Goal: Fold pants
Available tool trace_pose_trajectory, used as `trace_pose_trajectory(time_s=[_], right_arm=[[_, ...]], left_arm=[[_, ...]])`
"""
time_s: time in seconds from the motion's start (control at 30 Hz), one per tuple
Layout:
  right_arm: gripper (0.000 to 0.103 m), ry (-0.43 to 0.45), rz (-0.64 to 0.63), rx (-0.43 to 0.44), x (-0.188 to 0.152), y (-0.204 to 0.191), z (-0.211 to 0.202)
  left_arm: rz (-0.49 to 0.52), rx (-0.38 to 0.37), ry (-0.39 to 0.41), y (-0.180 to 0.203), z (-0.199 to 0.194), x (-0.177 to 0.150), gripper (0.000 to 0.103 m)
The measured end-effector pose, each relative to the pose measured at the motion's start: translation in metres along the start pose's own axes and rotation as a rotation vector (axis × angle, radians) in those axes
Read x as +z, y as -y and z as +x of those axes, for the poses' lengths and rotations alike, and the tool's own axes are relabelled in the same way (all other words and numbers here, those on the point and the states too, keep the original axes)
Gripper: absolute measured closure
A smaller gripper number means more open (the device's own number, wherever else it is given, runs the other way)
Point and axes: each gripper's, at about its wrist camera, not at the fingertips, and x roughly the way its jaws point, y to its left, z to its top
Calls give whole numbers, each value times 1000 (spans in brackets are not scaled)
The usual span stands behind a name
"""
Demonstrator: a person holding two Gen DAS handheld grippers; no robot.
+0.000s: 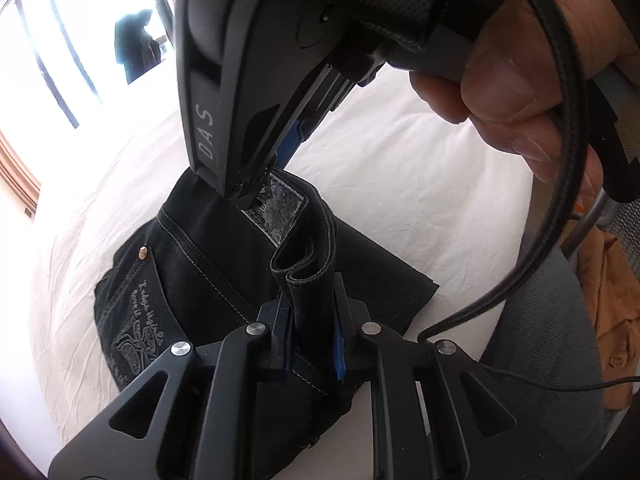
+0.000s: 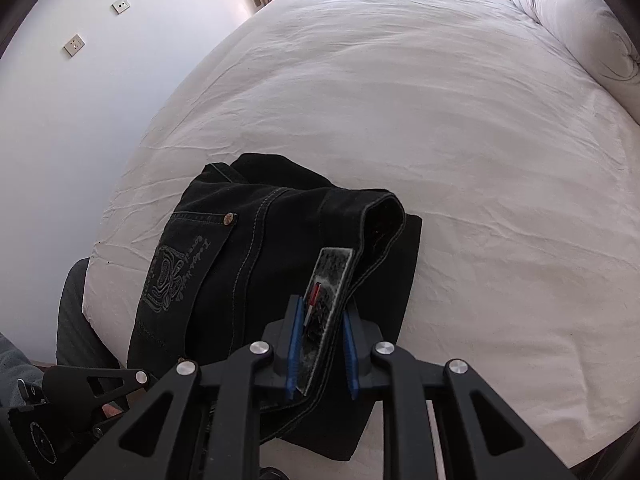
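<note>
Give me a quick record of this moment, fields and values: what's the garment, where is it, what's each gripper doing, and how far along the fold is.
garment: black pants, embroidered back pocket up
surface: white bed
left gripper: shut on a waistband fold
right gripper: shut on the waistband at the patch
fold state: pants already folded into a compact stack, waistband end lifted
beside bed: orange cloth on a chair

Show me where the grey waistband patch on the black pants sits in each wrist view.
Left wrist view: the grey patch is centre, just under the right tongs coming down from the top.
Right wrist view: the patch is low centre, between the blue pads.
Shared landmark: the embroidered back pocket, left of the patch in both.
</note>
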Motion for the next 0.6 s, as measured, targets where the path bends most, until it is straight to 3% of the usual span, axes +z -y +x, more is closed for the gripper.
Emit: trace_pose_trajectory(time_s=[0.6], right_arm=[[86,-18,64,66,-9,40,35]], left_arm=[[60,21,-45,24,59,-2,89]])
